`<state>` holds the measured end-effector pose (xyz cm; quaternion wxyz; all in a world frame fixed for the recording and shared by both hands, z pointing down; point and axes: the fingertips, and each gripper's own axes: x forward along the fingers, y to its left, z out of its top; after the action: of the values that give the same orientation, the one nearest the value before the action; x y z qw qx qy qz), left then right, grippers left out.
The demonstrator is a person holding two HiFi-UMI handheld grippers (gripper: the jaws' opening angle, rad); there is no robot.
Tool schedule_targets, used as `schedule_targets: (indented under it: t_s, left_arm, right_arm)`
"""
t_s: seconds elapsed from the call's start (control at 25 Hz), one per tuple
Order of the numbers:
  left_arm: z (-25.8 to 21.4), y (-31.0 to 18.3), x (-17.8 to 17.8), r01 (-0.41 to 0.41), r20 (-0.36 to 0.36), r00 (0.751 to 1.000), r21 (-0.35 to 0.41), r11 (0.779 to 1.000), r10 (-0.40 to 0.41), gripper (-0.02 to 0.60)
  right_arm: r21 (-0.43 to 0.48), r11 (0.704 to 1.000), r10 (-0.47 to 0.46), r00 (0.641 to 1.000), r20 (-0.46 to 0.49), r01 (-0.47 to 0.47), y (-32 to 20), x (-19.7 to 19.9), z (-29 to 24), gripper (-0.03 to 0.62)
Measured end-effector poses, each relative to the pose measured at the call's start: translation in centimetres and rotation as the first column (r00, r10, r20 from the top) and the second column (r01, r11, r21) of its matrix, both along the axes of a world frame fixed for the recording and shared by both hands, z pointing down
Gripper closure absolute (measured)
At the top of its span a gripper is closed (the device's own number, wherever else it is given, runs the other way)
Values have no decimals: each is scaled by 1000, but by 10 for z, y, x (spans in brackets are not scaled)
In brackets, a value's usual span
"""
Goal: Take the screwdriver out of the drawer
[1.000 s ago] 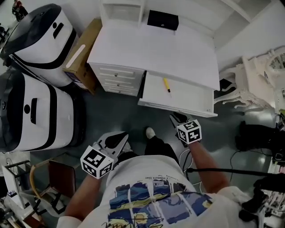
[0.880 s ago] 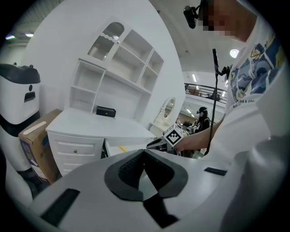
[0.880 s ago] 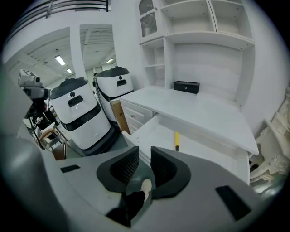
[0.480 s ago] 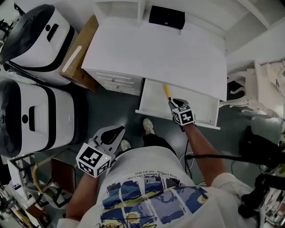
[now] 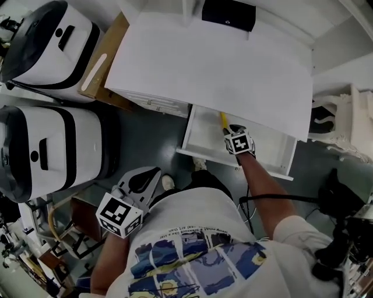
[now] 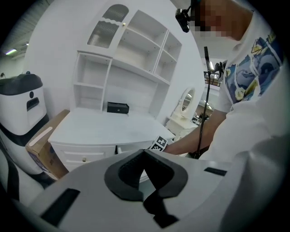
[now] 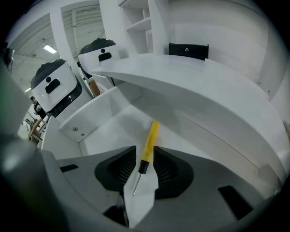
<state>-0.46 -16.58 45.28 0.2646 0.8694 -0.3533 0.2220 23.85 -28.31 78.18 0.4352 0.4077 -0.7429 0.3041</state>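
Note:
A screwdriver (image 7: 149, 138) with a yellow handle and thin metal shaft lies on the floor of the open white drawer (image 5: 233, 165) under the desk top. My right gripper (image 7: 144, 155) reaches down into the drawer. Its jaws are opening and straddle the handle's lower end and black collar, and the pads stand clear of it. In the head view the yellow handle (image 5: 222, 120) pokes out just beyond the right gripper (image 5: 233, 130). My left gripper (image 5: 141, 180) hangs low over the floor, left of the drawer. Its tips (image 6: 144, 152) meet, with nothing between them.
A black box (image 5: 228, 13) sits at the back of the white desk top (image 5: 215, 64). A cardboard box (image 5: 102, 58) leans beside the desk, with two white-and-black machines (image 5: 44, 145) left of it. A white ornate chair (image 5: 349, 131) stands right, and a brown chair (image 5: 76, 224) near my left side.
My right gripper has gone forward and down, from in front of the drawer into it, over the screwdriver. The left gripper has drifted a little.

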Motion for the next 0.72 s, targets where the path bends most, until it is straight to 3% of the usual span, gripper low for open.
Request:
schedule_targets:
  t_s: [0.72]
  left_arm:
    - [1, -24, -3, 68, 34, 997, -24, 997, -67, 568]
  right_arm:
    - [-49, 999, -11, 999, -38, 9, -15, -9, 39, 471]
